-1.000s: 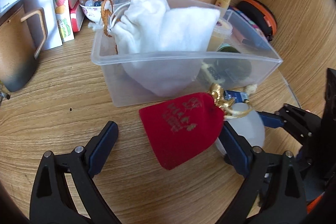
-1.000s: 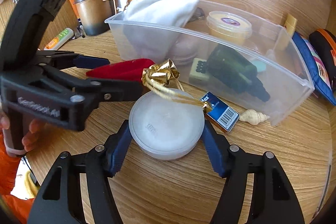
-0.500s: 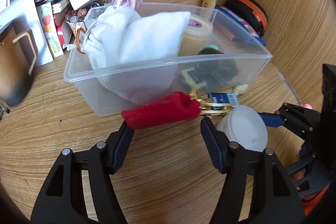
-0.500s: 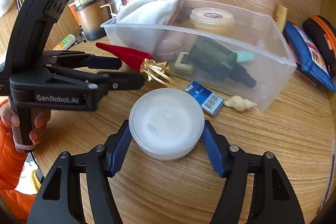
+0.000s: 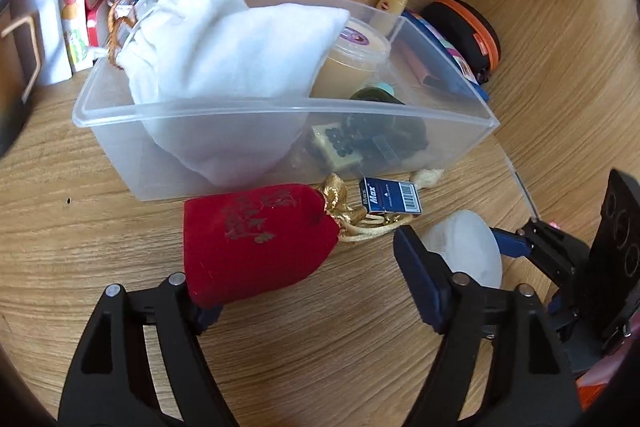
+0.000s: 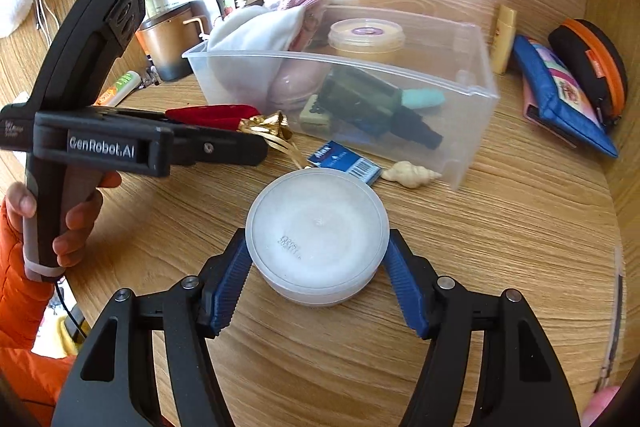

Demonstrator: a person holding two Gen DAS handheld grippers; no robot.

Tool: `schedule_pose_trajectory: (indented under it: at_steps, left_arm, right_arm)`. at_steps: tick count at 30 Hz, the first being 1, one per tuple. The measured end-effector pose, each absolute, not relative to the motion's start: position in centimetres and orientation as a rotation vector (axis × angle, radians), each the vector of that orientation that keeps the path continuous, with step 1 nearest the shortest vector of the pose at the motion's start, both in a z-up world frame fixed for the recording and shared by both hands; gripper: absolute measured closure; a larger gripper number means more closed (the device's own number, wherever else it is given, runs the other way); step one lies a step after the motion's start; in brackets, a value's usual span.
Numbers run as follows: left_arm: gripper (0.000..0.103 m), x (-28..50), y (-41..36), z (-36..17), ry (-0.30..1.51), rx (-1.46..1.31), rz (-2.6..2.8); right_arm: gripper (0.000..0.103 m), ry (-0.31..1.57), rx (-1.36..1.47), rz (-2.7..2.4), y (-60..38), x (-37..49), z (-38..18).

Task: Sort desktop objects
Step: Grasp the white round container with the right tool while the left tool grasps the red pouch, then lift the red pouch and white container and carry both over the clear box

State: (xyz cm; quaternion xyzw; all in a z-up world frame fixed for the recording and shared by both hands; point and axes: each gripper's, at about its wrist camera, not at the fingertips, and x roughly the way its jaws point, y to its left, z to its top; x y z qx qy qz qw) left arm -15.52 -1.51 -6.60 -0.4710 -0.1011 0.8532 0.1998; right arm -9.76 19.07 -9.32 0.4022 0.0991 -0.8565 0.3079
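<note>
The right claw (image 6: pixel 316 291) grips the tub (image 6: pixel 317 237). The left claw (image 5: pixel 308 279) gapes, the red pouch (image 5: pixel 256 239) apparently loose against its left finger; closing askew could snag the gold cord (image 5: pixel 360 227).

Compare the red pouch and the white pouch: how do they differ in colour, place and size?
The red pouch lies on the desk outside the clear bin, while the white pouch sits inside it. The red pouch is tied with gold cord and looks smaller; the white pouch bulges above the rim. Both are soft drawstring bags.
</note>
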Motion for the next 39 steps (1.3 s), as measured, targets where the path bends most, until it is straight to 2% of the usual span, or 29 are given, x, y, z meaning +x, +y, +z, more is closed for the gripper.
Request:
schedule_pose_trajectory:
  at_steps: [4,7,8,9,10,13,19,34,39]
  left_arm:
    - [0.021,-15.7,-2.5,-6.4,-0.371,-1.33,2.421]
    - [0.023,-15.9,-3.6,-6.5,-0.456,-1.327,2.439]
    - [0.028,-16.0,-3.8,-6.4,-0.457,-1.306,2.452]
    - [0.044,-15.9,-4.0,-6.4,-0.438,-1.294,2.47]
    - [0.056,-16.1,-3.9,-6.5,-0.396,-1.309,2.483]
    - [0.07,-16.0,-3.6,-6.7,-0.368,-1.31,2.486]
    - [0.084,-14.5,-2.2,-6.2,-0.169,-1.251,2.6]
    - [0.085,-9.2,-0.7,-0.2,0.017,-0.966,2.709]
    - [0.085,-9.0,-0.4,0.8,0.007,-0.922,2.712]
  right_arm:
    - [0.041,0.26,1.056,-2.28,19.8,-9.9,-9.0]
    - [0.041,0.251,1.046,-2.288,20.1,-10.0,-8.8]
    - [0.041,0.246,1.042,-2.289,20.1,-10.0,-8.7]
    - [0.041,0.244,1.04,-2.289,20.0,-10.0,-8.6]
    - [0.041,0.243,1.037,-2.291,20.1,-9.9,-8.6]
    - [0.041,0.238,1.033,-2.291,20.1,-9.8,-8.6]
    - [0.04,0.24,1.024,-2.304,20.2,-9.8,-8.3]
    - [0.041,0.219,0.954,-2.38,20.4,-10.8,-5.6]
    - [0.041,0.239,0.921,-2.401,20.0,-11.1,-4.4]
